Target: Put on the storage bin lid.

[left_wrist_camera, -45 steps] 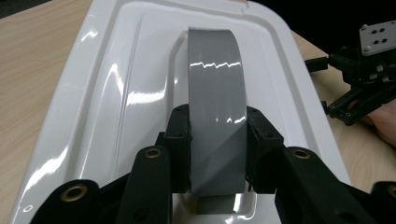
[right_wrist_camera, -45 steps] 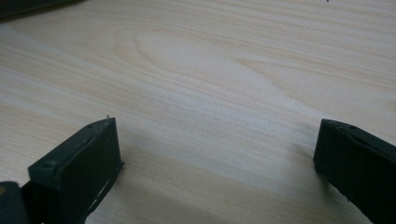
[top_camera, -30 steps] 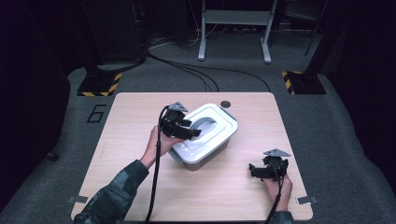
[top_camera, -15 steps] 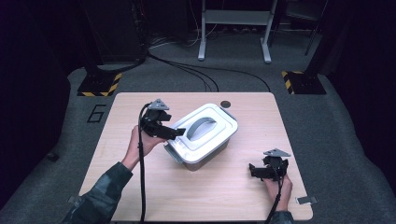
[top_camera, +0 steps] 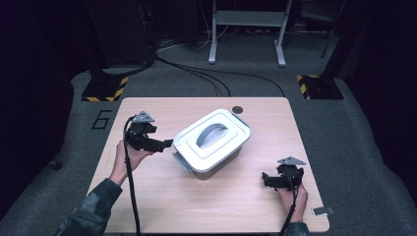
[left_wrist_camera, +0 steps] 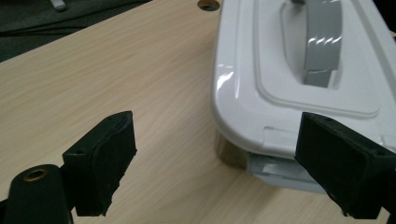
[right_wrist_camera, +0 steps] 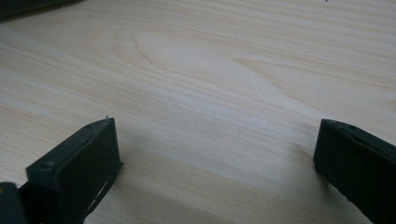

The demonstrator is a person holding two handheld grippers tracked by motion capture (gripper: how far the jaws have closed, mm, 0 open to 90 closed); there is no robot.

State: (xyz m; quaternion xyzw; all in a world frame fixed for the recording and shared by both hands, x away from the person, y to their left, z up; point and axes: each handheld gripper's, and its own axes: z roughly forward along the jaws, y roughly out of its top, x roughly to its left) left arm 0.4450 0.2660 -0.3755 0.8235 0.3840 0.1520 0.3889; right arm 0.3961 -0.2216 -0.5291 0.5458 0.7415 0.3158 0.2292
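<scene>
A white lidded box (top_camera: 211, 142) with a grey arched handle (top_camera: 211, 134) stands slanted in the middle of the wooden table (top_camera: 147, 196). My left gripper (top_camera: 164, 144) hovers just left of the box, pointing at its near left corner. Its jaws have just been opening and nothing is between them. In the left gripper view the left gripper (left_wrist_camera: 217, 135) faces the lid (left_wrist_camera: 289, 56) and a pale latch (left_wrist_camera: 275, 165) under the lid's rim. My right gripper (top_camera: 266, 179) rests open at the front right; in its own view the right gripper (right_wrist_camera: 217, 135) frames bare wood.
A small dark hole (top_camera: 237, 109) sits in the tabletop behind the box. On the grey floor beyond are black cables (top_camera: 206, 78), two yellow-and-black striped bases (top_camera: 104, 89), metal stand legs (top_camera: 280, 54) and a painted 6 (top_camera: 101, 119).
My left gripper has drawn back leftward from over the lid to beside the box, and its jaws stand wider. The right gripper has stayed put.
</scene>
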